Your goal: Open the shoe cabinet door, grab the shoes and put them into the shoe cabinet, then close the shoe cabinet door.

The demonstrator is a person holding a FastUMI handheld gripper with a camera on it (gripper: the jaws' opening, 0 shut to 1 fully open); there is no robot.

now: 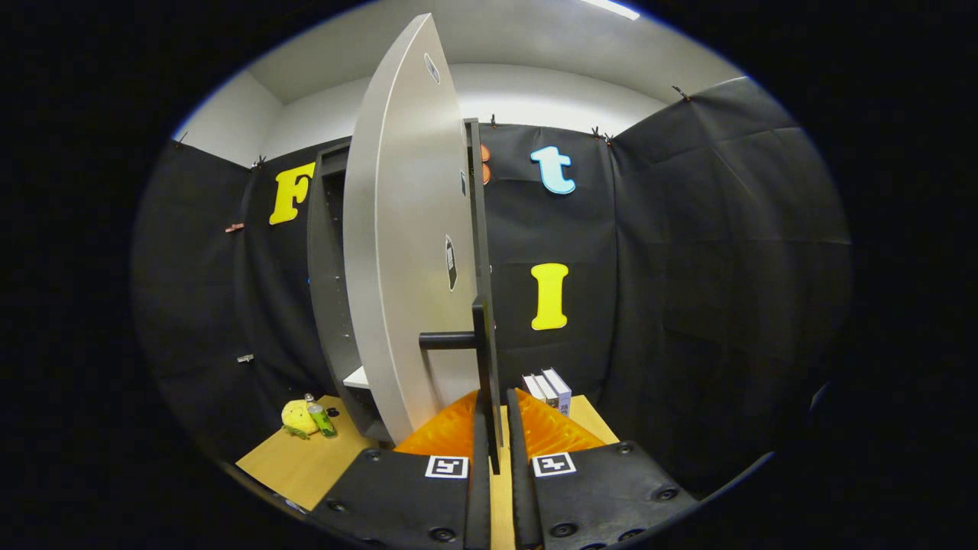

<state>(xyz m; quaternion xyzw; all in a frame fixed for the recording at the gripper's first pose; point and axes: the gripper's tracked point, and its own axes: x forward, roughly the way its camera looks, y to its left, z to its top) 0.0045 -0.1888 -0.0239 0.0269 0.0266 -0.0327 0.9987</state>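
I have the gripper [494, 428] clamped on the black handle [484, 359] of the cabinet door [405, 229], both fingers [477, 451] pressing its lower end. The door stands swung out from the cabinet [328, 275] at my left. Books [548, 389] lie just beyond the fingers; a yellow toy [298, 418] and bottle [320, 418] sit beside the cabinet on the table [298, 462].

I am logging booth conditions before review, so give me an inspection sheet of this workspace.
Surface: wooden tabletop, bare in front.
Job's things: shoe cabinet, its door swung partly open; black door handle.
Clutter: yellow plush toy, green bottle, boxes.
Grippers: hand-held gripper, orange fingers closed on the handle's bar.
Cables: nothing seen.
Surroundings: black cloth wall, white ceiling.
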